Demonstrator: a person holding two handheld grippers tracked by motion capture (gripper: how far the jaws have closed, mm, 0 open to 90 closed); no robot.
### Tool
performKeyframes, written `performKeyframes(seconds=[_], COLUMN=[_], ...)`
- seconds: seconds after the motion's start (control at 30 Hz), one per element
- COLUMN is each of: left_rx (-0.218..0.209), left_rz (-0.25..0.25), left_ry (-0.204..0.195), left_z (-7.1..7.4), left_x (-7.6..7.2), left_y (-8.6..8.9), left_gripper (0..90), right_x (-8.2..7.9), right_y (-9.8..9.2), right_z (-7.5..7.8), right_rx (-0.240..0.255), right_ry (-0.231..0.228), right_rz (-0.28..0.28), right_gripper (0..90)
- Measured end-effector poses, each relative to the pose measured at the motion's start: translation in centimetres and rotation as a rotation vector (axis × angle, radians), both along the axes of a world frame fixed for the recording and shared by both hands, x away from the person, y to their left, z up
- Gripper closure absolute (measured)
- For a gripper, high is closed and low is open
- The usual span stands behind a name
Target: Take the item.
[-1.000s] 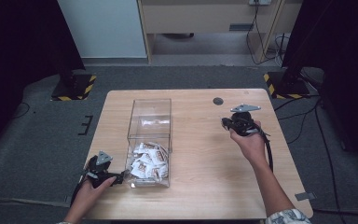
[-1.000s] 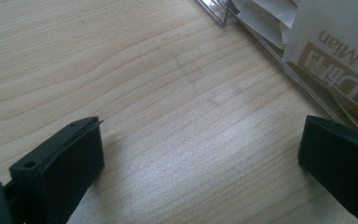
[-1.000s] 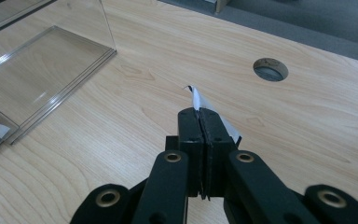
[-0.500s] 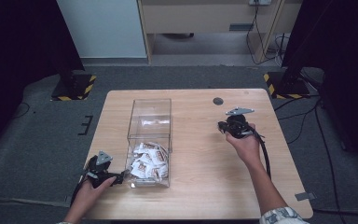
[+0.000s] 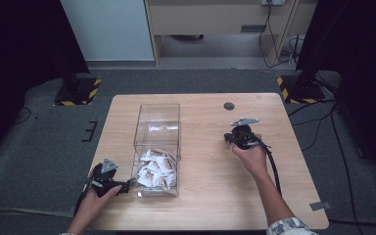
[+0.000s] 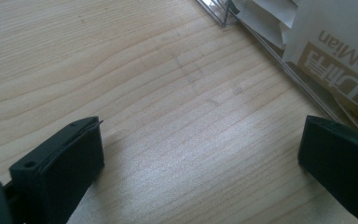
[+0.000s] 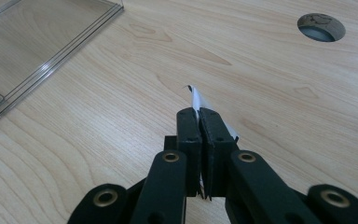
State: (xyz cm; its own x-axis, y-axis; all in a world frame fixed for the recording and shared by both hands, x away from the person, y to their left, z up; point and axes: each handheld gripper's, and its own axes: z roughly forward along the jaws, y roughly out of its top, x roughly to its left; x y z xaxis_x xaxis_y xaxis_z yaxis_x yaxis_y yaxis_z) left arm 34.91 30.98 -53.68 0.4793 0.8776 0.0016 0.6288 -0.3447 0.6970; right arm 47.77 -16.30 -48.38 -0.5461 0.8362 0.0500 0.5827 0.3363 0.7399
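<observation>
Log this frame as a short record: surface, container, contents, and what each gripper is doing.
surface: wooden table
container: clear box, open top
contents: white and tan packets, piled at the near end
left gripper: jaws wide apart, nothing between them, beside the box's near corner
right gripper: shut on a thin white packet, low over bare table right of the box

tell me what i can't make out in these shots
- Packet in the right gripper: right gripper view, shut jaws hide all but a white corner.
- Sachets in the clear box: high view, print too small.
- Sachet label: left gripper view, cut off by the frame edge.
</observation>
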Motion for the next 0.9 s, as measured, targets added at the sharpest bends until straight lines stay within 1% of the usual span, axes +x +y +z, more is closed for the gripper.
performKeyframes(seconds=[0.13,0.47,0.6,0.67,0.73,0.83,0.9], left_rx=[0.000,0.000,0.000,0.000,0.000,0.000,0.000], left_rz=[0.000,0.000,0.000,0.000,0.000,0.000,0.000], left_ry=[0.000,0.000,0.000,0.000,0.000,0.000,0.000], left_z=[0.00,0.00,0.00,0.00,0.00,0.00,0.00], left_x=[0.00,0.00,0.00,0.00,0.00,0.00,0.00], left_y=[0.00,0.00,0.00,0.00,0.00,0.00,0.00], left_gripper=[0.0,0.0,0.0,0.0,0.0,0.0,0.0], right_x=[-0.04,-0.09,-0.07,-0.03,0.02,0.05,0.08], right_y=[0.11,0.14,0.14,0.11,-0.01,-0.10,-0.17], right_z=[-0.10,-0.09,-0.06,-0.04,-0.01,0.01,0.07], right_rx=[-0.001,-0.004,-0.006,-0.005,-0.010,-0.005,-0.002], right_ry=[0.003,0.009,0.007,0.005,0.004,0.011,0.012], right_rz=[-0.005,-0.002,-0.003,-0.006,-0.016,-0.022,-0.022], right_gripper=[83.7,82.1,79.5,77.1,72.8,70.8,64.3])
